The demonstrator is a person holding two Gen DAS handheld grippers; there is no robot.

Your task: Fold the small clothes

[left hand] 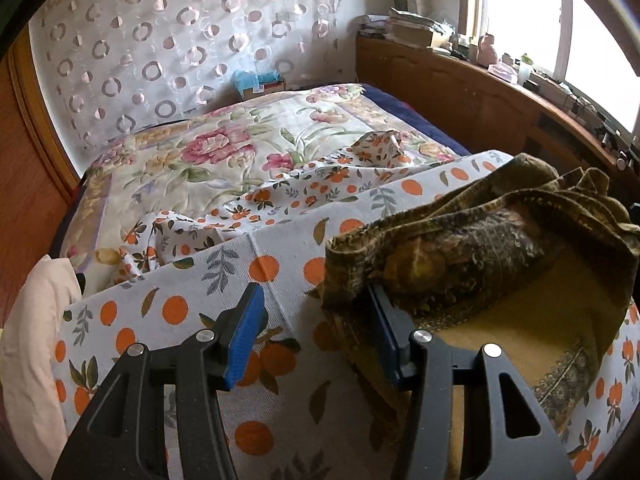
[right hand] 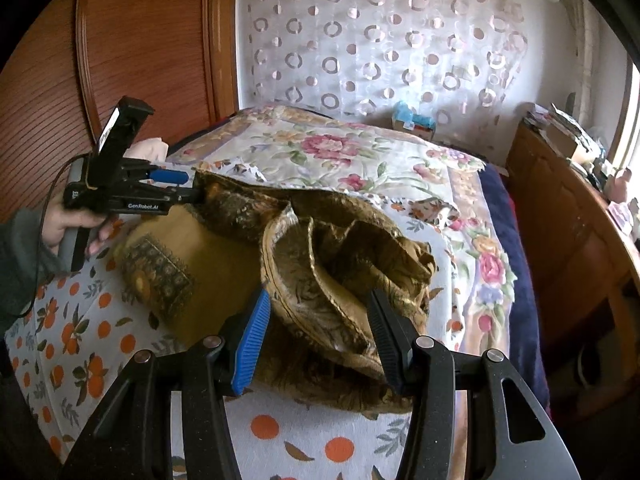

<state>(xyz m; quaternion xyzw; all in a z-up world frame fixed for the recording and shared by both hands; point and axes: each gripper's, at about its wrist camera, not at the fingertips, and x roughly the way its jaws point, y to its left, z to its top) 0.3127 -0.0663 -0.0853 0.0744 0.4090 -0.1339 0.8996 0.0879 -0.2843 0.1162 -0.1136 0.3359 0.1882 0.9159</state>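
A small brown and gold patterned garment (left hand: 472,248) lies crumpled on a white cloth with orange fruit print (left hand: 208,304); it also shows in the right wrist view (right hand: 320,264). My left gripper (left hand: 316,332) is open, its right finger touching the garment's near-left corner, with nothing between the jaws. In the right wrist view the left gripper (right hand: 188,188) sits at the garment's far-left edge. My right gripper (right hand: 316,340) is open, its jaws on either side of the garment's bunched near folds.
The orange-print cloth covers a board on a bed with a floral quilt (left hand: 224,148). A wooden shelf (left hand: 500,92) with clutter runs along the right under a bright window. A wooden panel (right hand: 148,40) and a circle-patterned curtain (right hand: 380,40) stand behind. A pale pillow (left hand: 36,320) lies at left.
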